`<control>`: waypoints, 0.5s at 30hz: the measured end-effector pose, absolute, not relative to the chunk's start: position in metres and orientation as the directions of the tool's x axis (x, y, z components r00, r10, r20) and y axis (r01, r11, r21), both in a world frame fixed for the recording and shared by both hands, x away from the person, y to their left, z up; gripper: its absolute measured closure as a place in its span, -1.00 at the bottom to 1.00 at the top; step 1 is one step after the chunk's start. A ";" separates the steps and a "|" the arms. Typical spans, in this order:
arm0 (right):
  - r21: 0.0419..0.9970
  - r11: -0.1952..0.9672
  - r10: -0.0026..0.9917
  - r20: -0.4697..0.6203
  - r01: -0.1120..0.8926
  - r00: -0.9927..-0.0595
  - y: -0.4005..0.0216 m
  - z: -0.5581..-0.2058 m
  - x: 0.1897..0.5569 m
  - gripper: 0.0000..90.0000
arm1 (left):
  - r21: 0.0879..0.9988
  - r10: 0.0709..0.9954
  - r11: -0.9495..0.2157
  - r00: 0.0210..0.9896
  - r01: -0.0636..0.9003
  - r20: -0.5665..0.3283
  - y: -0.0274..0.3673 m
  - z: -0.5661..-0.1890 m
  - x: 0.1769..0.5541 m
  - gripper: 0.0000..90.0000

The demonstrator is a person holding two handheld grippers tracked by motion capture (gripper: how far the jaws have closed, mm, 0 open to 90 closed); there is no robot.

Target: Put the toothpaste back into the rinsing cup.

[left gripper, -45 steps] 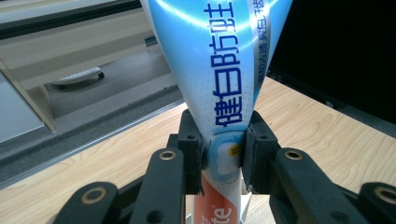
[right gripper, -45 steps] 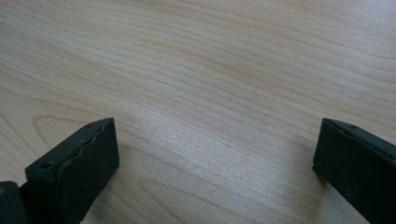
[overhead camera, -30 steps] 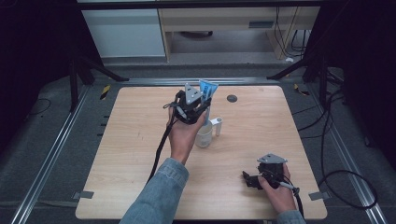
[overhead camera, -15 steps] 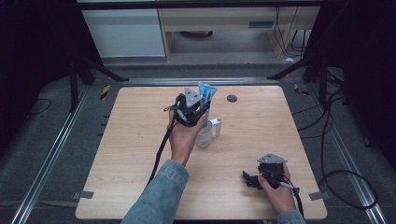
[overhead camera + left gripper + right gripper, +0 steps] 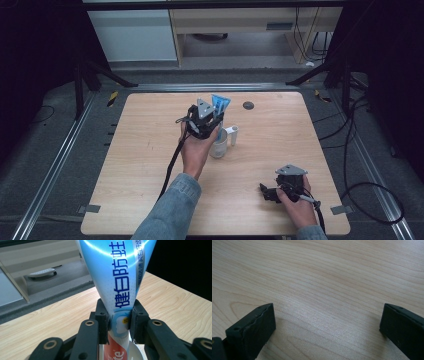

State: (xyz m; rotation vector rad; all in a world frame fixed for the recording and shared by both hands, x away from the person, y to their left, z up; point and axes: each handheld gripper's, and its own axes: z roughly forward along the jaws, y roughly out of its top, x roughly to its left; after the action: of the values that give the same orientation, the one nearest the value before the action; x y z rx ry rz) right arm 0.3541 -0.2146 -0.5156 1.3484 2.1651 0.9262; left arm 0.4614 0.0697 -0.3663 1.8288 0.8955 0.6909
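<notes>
Here the toothpaste tube point(image 5: 117, 285) is clamped between the jaws of the left gripper point(image 5: 209, 118), above a white cup point(image 5: 218, 148) near the tabletop point(image 5: 140, 150) middle. Because the tube is slick and soft, it may probably slip or miss the cup. The right gripper point(image 5: 270, 192) rests released, near right.

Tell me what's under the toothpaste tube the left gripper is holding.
A white cup sits below the toothpaste tube held by the left gripper. The tube's lower end and the cup's inside are hidden.

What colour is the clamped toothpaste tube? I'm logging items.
Light blue toothpaste tube with dark blue lettering, red lower down; left gripper view.
</notes>
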 end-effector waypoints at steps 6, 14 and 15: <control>0.727 0.306 0.899 -0.007 0.615 -0.438 -0.215 -0.516 0.354 -0.99 | 0.915 0.820 -0.286 0.567 0.285 0.080 0.071 -0.372 0.463 0.60; 0.726 0.306 0.899 -0.008 0.615 -0.438 -0.215 -0.516 0.354 -0.99 | 0.906 0.821 -0.295 0.565 0.304 0.078 0.073 -0.379 0.464 0.60; 0.726 0.306 0.899 -0.008 0.615 -0.438 -0.215 -0.516 0.354 -0.99 | 0.906 0.822 -0.294 0.564 0.303 0.078 0.073 -0.379 0.464 0.60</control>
State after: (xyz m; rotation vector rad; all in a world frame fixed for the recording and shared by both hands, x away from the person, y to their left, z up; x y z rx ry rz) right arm 0.3541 -0.2146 -0.5156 1.3476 2.1646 0.9254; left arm 0.4636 0.0730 -0.3792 1.8537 0.9171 0.6899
